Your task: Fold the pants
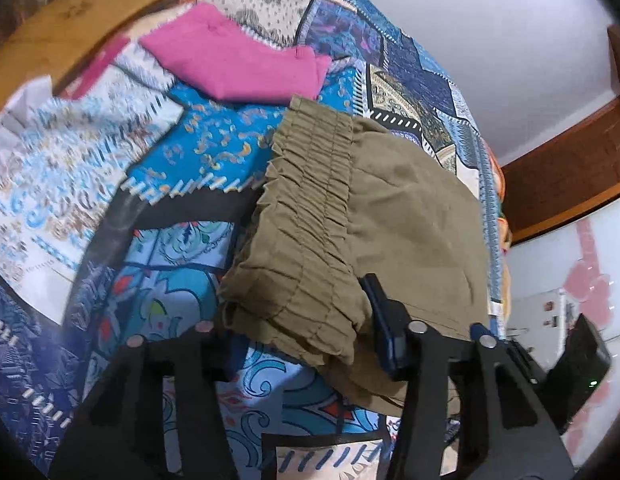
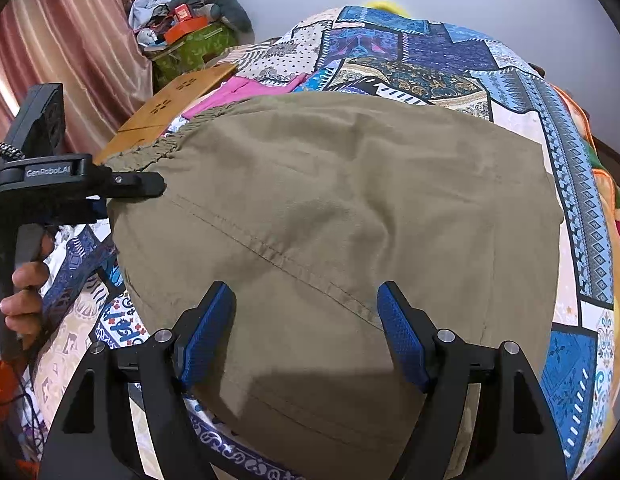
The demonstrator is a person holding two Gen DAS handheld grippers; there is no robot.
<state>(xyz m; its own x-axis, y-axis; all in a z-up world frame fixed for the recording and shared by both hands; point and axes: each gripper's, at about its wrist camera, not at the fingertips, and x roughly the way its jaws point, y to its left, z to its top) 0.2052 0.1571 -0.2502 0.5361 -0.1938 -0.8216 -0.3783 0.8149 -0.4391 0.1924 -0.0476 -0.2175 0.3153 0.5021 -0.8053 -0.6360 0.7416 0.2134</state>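
Note:
Olive-green pants (image 2: 341,208) lie folded on a patterned blue bedspread (image 2: 449,68), with the gathered elastic waistband (image 1: 310,184) at their left end. My left gripper (image 1: 294,316) stands at the waistband corner with its jaws apart; the right finger (image 1: 383,320) rests on the cloth and the left fingertip is hidden under it. In the right wrist view the left gripper (image 2: 142,184) touches the waistband edge. My right gripper (image 2: 306,320) is open and hovers over the near edge of the pants, one pad (image 2: 208,332) on each side.
A folded pink garment (image 1: 238,60) lies beyond the waistband. A wooden board (image 2: 170,108) borders the bed on the left, with a cluttered green box (image 2: 190,48) and a curtain (image 2: 70,40) behind. A black device (image 1: 581,356) sits at the right.

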